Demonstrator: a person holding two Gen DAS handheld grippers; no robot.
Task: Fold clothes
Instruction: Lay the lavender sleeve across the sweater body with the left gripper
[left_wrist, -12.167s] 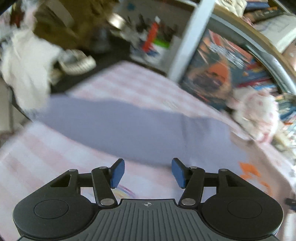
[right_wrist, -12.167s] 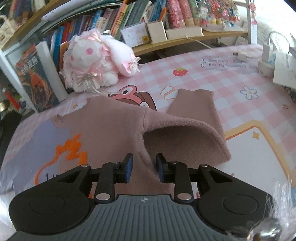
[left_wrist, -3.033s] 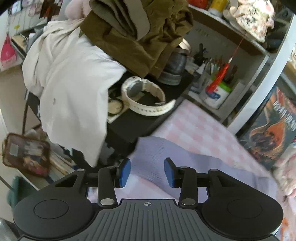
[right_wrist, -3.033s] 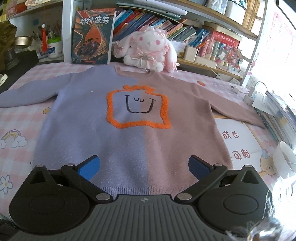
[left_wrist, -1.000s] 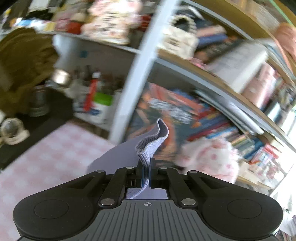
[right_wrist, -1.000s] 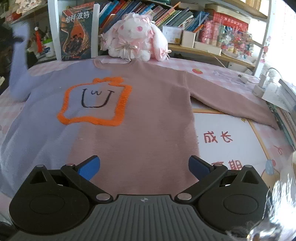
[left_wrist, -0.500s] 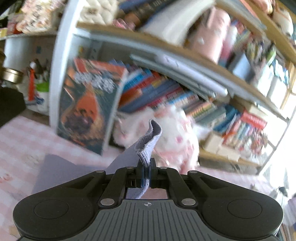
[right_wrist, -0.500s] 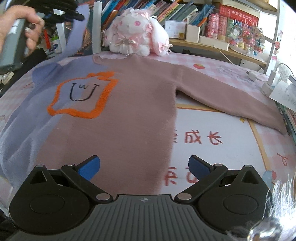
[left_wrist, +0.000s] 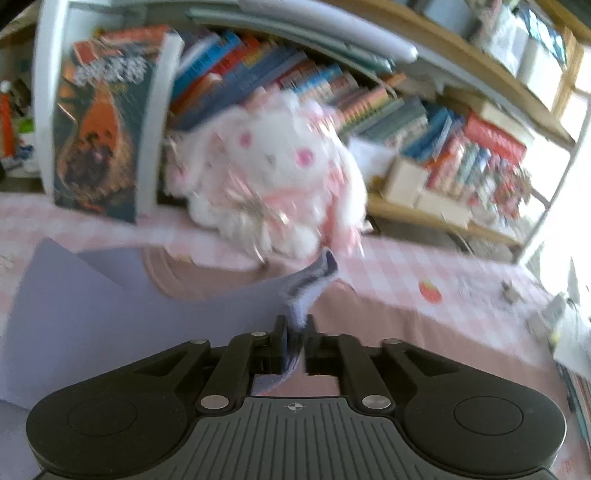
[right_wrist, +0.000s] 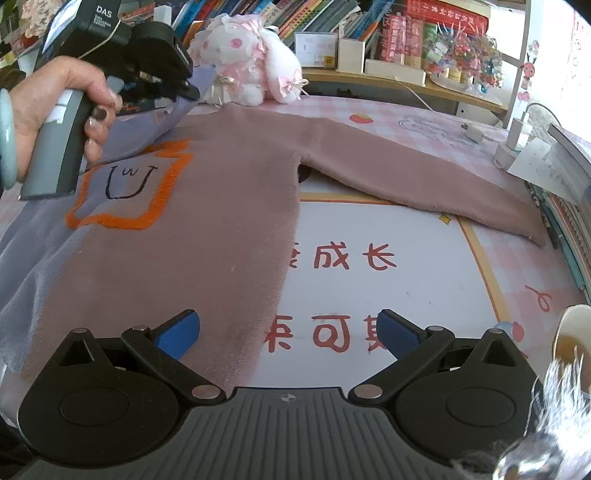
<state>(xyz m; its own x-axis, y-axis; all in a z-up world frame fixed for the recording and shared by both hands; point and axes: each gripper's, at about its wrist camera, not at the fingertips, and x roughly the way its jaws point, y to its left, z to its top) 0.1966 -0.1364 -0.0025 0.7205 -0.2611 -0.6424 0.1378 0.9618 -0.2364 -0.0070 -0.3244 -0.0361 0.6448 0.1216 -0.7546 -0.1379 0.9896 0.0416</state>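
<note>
A half lilac, half dusty-pink sweater (right_wrist: 221, 206) with an orange face patch lies flat on the pink checked table. Its pink sleeve (right_wrist: 424, 184) stretches out to the right. My left gripper (left_wrist: 294, 336) is shut on the cuff of the lilac sleeve (left_wrist: 310, 284) and holds it above the sweater's neck area. In the right wrist view the left gripper (right_wrist: 188, 90) shows at the upper left with the lilac sleeve (right_wrist: 162, 118) hanging from it. My right gripper (right_wrist: 288, 332) is open and empty above the sweater's lower right hem.
A white and pink plush rabbit (right_wrist: 251, 70) sits at the table's back edge, before shelves of books (left_wrist: 295, 85). A charger and cable (right_wrist: 517, 136) lie at the right. A cup (right_wrist: 572, 343) stands at the near right. The table mat (right_wrist: 388, 277) shows red characters.
My left gripper has carried the lilac sleeve cuff to the right and lower, over the sweater's chest. My right gripper has stayed open and shifted slightly right.
</note>
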